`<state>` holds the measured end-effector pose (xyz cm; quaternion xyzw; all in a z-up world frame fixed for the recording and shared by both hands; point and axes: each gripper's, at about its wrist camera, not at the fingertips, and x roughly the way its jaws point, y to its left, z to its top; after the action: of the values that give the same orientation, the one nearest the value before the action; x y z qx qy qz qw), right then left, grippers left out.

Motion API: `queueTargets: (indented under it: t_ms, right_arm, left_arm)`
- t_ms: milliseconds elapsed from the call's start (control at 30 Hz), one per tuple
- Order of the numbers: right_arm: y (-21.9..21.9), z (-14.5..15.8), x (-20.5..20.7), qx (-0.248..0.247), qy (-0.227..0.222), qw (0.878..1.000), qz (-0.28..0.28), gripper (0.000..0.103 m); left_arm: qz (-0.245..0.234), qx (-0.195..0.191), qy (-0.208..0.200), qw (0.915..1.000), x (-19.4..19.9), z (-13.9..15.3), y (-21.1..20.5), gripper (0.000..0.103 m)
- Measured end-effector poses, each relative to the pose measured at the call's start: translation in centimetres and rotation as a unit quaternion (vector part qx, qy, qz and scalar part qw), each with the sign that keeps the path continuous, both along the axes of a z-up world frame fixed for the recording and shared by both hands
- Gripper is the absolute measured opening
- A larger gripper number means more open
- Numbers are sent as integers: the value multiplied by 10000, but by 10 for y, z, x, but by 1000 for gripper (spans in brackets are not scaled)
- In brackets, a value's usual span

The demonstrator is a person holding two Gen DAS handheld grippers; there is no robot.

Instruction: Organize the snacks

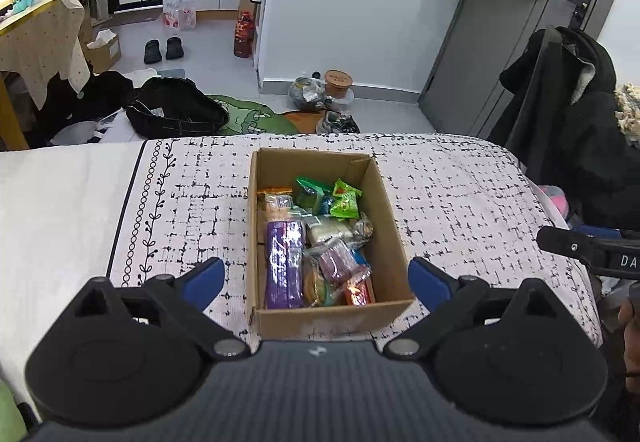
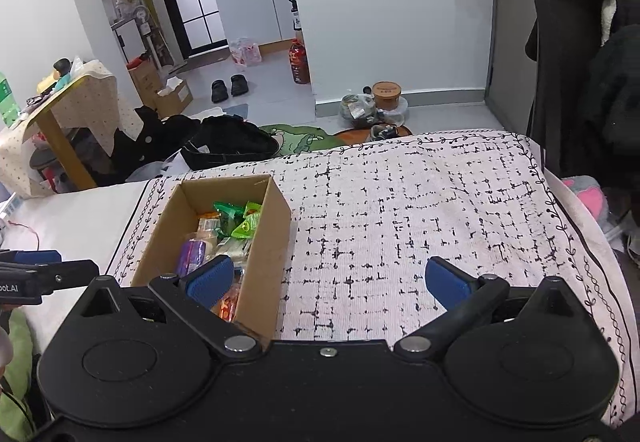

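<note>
Left wrist view: left gripper (image 1: 316, 280) spread wide, nothing between its blue pads, poised above the near end of the cardboard box (image 1: 394, 242). Box sits mid-way on the patterned cloth (image 1: 460, 194), filled with snacks (image 1: 316, 242); a purple packet (image 1: 282, 266) lies along its left wall

Right wrist view: right gripper (image 2: 330, 282) likewise released and empty, over bare cloth just right of the box (image 2: 268, 242)

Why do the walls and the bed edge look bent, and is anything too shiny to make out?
Left wrist view: fisheye lens bows the door and the bedspread edge; glare whitens the purple packet in the cardboard box. Right wrist view: same bending, corners darkened, light even and soft.
</note>
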<state>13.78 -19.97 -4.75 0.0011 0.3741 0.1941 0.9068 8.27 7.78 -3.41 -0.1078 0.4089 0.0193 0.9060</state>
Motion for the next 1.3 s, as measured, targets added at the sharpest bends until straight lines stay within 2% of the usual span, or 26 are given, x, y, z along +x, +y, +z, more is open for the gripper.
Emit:
queueTargets:
  t_ms: [200,700,900,1133,1300]
  right_arm:
    - [-3,10,-14,-14,-36,9999,159,103]
    - [-23,36,-44,19,-175,9996,239,103]
    - [-32,42,-53,141,-210,9993,263,103]
    - [-35,46,-64,234,-222,9985,433,103]
    - [-37,50,-72,307,-238,9975,587,103]
  left_arm:
    - [5,41,-48,10000,-16,8,-2,103]
    - [-121,-104,-55,9999,-44,27,-19,103]
    - [-174,13,-95,9998,-55,33,-29,103]
    - [-113,-64,-77,9999,-69,42,-31,103]
    - [-101,-49,-216,9997,-77,49,-35,103]
